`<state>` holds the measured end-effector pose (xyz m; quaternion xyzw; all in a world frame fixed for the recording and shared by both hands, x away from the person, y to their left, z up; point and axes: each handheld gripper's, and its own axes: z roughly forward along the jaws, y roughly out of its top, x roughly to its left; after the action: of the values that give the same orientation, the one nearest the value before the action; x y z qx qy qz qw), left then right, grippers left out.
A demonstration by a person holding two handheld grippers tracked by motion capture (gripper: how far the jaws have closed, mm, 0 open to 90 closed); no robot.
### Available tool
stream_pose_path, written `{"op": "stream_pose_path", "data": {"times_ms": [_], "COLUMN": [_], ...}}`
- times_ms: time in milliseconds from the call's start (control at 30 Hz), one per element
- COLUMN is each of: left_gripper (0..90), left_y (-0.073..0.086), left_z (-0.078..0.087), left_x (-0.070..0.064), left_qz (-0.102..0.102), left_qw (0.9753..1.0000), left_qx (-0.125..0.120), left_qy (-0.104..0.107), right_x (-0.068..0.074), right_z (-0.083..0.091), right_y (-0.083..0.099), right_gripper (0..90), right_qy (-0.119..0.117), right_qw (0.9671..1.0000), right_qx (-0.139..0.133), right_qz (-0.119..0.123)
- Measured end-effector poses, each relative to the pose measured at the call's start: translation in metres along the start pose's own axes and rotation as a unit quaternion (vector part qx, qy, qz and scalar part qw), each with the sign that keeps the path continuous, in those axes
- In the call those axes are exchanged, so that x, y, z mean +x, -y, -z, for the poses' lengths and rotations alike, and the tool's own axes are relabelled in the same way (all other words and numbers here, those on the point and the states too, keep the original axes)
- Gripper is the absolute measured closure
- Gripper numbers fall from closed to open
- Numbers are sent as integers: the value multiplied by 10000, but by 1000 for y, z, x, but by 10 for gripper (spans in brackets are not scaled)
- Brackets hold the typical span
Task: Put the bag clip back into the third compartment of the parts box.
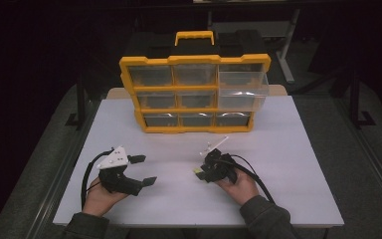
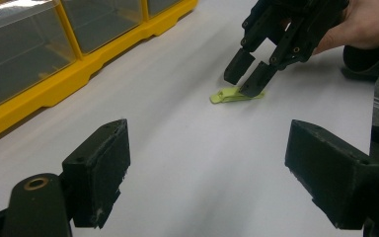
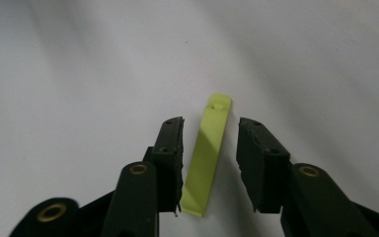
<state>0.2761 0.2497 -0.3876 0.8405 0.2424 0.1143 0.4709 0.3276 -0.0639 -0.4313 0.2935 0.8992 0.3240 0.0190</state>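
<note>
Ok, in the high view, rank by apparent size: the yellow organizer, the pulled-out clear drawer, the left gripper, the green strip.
1. Yellow organizer, by far the largest.
2. Pulled-out clear drawer, top right of the organizer.
3. Left gripper; it looks close to the drawer and sits nearer the camera, so this order is unsure.
4. Green strip, a sliver at the right gripper.

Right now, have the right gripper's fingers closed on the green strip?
No, the right gripper straddles the green strip lying flat on the table, with a gap on each side.

high view: above the person's side, facing forward and down over the white table (image 1: 288, 149) | left gripper view: low, looking across the tabletop | right gripper view: close, facing down | shared: yellow-green strip (image 2: 234, 95)
</note>
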Motion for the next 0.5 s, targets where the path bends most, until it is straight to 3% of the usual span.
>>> {"op": "stream_pose_path", "data": {"times_ms": [500], "left_gripper": [172], "left_y": [0], "left_z": [0], "left_x": [1], "left_qz": [-26], "left_qw": [10000], "left_qx": [33], "left_qy": [8], "right_x": [3], "right_z": [-3], "right_y": [0], "right_gripper": [744], "right_qy": [74], "right_qw": [9999], "right_qx": [116], "right_qz": [51]}}
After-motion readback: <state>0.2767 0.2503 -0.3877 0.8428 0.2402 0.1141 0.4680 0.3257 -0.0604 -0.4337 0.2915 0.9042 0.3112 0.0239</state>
